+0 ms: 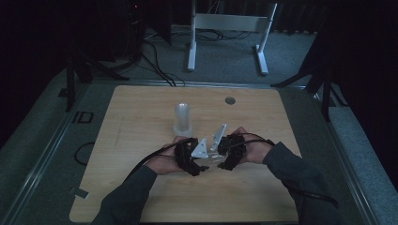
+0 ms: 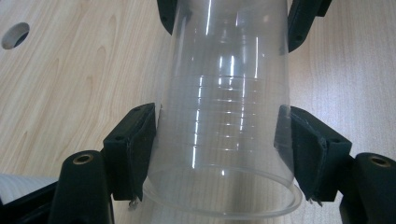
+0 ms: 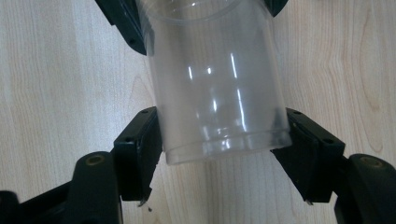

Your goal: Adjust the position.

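both grippers' fingers [image 2: 135,144] clamping clear cup [image 2: 229,116]

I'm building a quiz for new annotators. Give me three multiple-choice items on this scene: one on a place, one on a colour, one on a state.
1. Where is the upright tumbler?
A. mid-table, standing free
B. on the floor
C. on a chair

2. What colour is the tabletop?
A. white
B. light wood
C. green

3. How is the clear cup held?
A. it lies loose on the table
B. one gripper alone clamps it
C. the left gripper and the right gripper both clamp it

Answers:
1 A, the high view shows it standing alone beyond the hands.
2 B, wood grain shows in every view.
3 C, each gripper view shows pads against the cup's sides.
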Demonstrator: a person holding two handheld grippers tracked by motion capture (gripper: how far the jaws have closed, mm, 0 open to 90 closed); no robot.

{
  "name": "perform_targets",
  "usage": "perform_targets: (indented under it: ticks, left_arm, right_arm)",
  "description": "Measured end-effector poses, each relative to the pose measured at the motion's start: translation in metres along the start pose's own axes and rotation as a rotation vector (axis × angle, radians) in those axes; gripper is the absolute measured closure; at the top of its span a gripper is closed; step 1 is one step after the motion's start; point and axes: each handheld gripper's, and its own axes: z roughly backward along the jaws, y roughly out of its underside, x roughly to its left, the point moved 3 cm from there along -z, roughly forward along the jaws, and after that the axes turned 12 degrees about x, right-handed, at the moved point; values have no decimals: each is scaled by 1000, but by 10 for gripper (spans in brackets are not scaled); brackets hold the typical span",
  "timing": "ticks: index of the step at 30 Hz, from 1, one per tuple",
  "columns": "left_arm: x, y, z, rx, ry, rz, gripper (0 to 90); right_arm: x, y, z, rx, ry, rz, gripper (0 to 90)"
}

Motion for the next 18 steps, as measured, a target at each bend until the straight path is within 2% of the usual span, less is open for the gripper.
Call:
perform_targets:
  ticks: [7,9,14,18]
  left_arm:
    - [-1,0,0,4,4,-1,296]
    - [-1,0,0,4,18,13,288]
    - [1,0,0,1,14,28,267]
    - [2,-1,1,-3,15,44,212]
  right_arm:
    - [2,-1,-1,1,-3,14,385]
    - [2,-1,-1,-6,-6,17,397]
    - [2,0,0,-15,-5,8,408]
    - [1,1,-2,-23,-4,13,415]
